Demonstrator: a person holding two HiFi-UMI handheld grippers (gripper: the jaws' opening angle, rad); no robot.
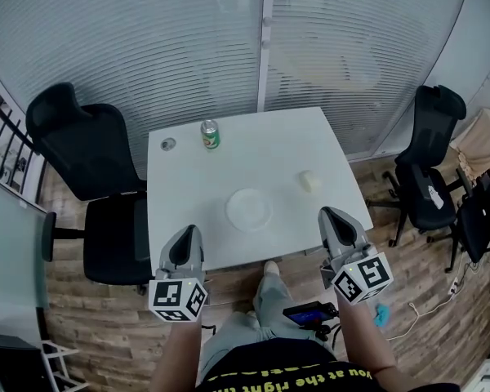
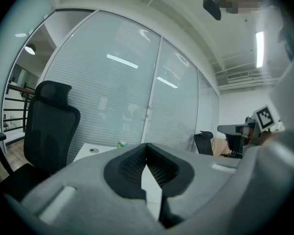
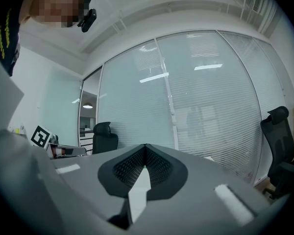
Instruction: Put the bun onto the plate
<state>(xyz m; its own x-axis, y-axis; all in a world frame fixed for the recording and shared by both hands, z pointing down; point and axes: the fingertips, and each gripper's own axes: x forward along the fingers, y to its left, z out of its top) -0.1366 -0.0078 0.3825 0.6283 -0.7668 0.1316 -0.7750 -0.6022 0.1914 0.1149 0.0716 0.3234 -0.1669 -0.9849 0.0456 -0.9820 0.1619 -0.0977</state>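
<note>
A pale bun (image 1: 310, 181) lies on the white table (image 1: 188, 170) toward its right side. To the bun's left, nearer the front edge, sits a round white plate (image 1: 249, 209). My left gripper (image 1: 188, 233) hovers at the table's front left edge, jaws shut with nothing between them. At the front right edge my right gripper (image 1: 333, 216) is held, also shut and empty, a short way in front of the bun. In the left gripper view the left gripper (image 2: 146, 146) shows its tips meeting. In the right gripper view the right gripper (image 3: 145, 147) does the same.
A green can (image 1: 210, 134) and a small round lid (image 1: 168, 144) stand at the table's far left; the can (image 2: 121, 144) also shows in the left gripper view. Black office chairs flank the table at left (image 1: 82, 149) and right (image 1: 429, 170). A glass wall with blinds lies behind.
</note>
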